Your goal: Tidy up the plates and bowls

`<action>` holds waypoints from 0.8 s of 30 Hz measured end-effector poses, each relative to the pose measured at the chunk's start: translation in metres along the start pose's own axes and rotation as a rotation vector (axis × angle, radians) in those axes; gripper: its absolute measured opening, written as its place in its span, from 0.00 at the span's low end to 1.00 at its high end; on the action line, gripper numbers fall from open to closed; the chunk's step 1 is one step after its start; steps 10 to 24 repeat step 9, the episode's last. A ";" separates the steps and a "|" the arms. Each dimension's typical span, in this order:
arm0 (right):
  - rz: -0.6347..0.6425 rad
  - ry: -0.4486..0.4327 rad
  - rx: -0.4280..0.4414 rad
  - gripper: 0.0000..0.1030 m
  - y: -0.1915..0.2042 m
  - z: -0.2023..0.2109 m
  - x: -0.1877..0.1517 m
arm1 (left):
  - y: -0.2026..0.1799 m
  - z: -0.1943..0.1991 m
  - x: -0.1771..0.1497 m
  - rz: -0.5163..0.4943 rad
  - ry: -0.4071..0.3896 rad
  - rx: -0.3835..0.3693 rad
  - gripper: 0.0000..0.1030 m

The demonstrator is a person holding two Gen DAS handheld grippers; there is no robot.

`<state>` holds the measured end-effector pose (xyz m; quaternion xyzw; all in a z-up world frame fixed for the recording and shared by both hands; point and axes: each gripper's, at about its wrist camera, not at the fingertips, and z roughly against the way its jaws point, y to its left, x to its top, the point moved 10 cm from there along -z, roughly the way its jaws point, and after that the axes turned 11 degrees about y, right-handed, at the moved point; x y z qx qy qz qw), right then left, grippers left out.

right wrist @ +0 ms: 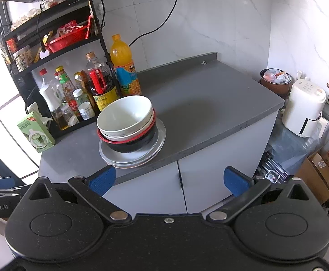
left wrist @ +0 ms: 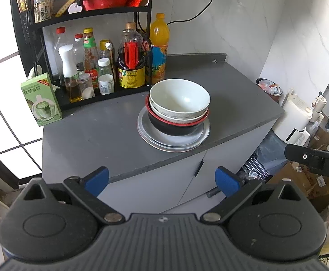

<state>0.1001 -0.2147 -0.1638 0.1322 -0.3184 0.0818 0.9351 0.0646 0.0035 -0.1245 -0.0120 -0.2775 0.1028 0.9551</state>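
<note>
Both claws, left claw (left wrist: 162,181) and right claw (right wrist: 169,180), hang released before stacked bowls (left wrist: 179,103) on plates (left wrist: 173,139).

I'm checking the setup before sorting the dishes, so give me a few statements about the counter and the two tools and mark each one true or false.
1. The white bowl sits on top of the stack. True.
2. The left tool is clamped on a plate. False: its jaws are spread and hold nothing, short of the counter.
3. The black bowl with a red rim rests on the grey plates. True.
4. The orange drink bottle lies on its side. False: it stands upright beside the rack.
5. The right tool is open. True.
</note>
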 end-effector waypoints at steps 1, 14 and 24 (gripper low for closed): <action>0.000 0.000 -0.001 1.00 0.000 0.000 0.000 | 0.000 0.000 0.000 0.001 0.001 0.000 0.97; 0.027 0.004 0.003 1.00 -0.010 -0.007 0.010 | -0.009 -0.009 0.009 0.024 0.001 0.004 0.97; 0.027 0.004 0.003 1.00 -0.010 -0.007 0.010 | -0.009 -0.009 0.009 0.024 0.001 0.004 0.97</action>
